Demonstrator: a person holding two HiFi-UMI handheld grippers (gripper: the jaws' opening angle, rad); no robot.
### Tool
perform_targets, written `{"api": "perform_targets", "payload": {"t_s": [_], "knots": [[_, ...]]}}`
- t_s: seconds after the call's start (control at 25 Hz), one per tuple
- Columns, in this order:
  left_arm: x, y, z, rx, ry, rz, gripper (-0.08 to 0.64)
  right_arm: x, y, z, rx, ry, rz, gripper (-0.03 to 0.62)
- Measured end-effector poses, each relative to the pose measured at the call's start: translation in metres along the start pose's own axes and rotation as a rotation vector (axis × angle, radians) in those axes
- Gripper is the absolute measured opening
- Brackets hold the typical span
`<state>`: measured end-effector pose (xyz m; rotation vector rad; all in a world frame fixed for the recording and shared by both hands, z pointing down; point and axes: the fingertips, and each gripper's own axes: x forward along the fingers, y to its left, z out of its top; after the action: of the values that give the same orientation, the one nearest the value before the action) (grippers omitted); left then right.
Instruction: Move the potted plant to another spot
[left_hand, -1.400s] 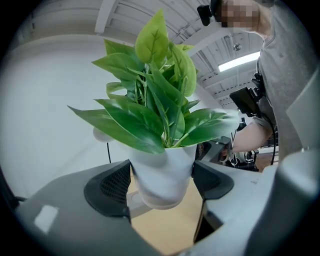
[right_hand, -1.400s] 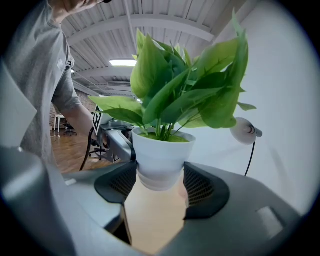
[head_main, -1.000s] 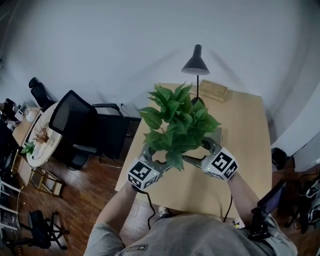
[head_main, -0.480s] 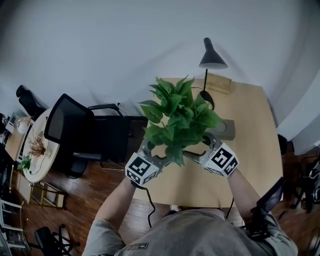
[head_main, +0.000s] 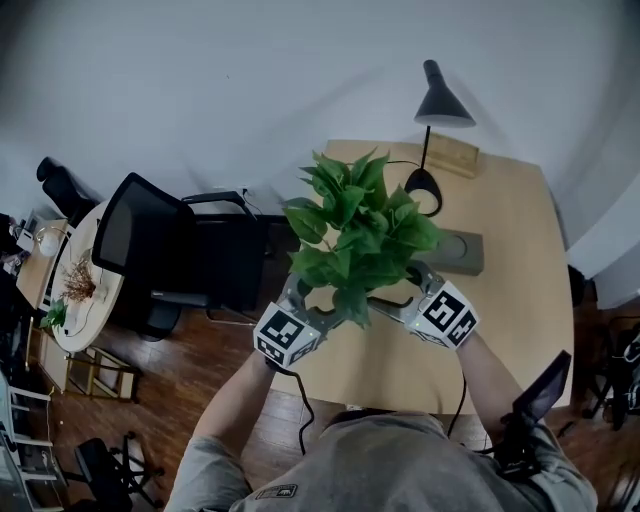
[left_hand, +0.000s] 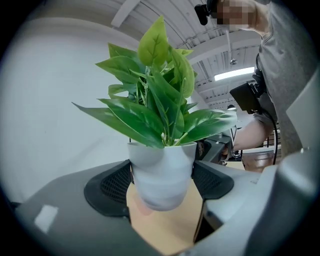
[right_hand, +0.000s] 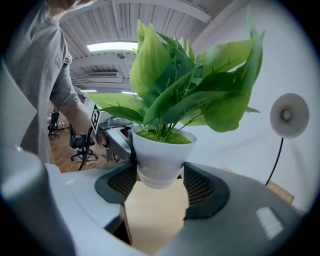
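Note:
The potted plant (head_main: 358, 232) has broad green leaves that hide its pot in the head view. The white pot (left_hand: 162, 172) sits between the black pads of my left gripper (left_hand: 162, 187), which is shut on it. From the opposite side my right gripper (right_hand: 159, 182) is also shut on the white pot (right_hand: 161, 156). The pot's base hangs a little above the tan table (head_main: 500, 330). In the head view the left gripper (head_main: 305, 305) and right gripper (head_main: 405, 295) flank the plant over the table's left part.
A black desk lamp (head_main: 440, 100) stands at the table's far side, with a wooden box (head_main: 452, 157) behind it and a grey tray (head_main: 462, 252) right of the plant. A black office chair (head_main: 160, 255) stands left of the table.
Both grippers, still holding the plant, have drawn away from the lamp toward the table's left side. The lamp and grey tray now lie farther to the right.

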<state>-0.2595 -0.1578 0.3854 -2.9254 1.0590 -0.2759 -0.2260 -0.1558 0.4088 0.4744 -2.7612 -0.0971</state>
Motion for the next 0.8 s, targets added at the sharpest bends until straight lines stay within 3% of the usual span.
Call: {"api": "perform_targets", "payload": {"t_s": [0.24, 0.8], "knots": [[0.002, 0.011, -0.035, -0.027, 0.024, 0.043, 0.39, 0.022, 0.001, -0.026, 0.002, 0.041, 0.043, 0.301], [-0.002, 0.04, -0.145, -0.135, 0.115, -0.006, 0.391, 0.096, 0.018, -0.113, 0.137, 0.225, 0.082, 0.301]]}}
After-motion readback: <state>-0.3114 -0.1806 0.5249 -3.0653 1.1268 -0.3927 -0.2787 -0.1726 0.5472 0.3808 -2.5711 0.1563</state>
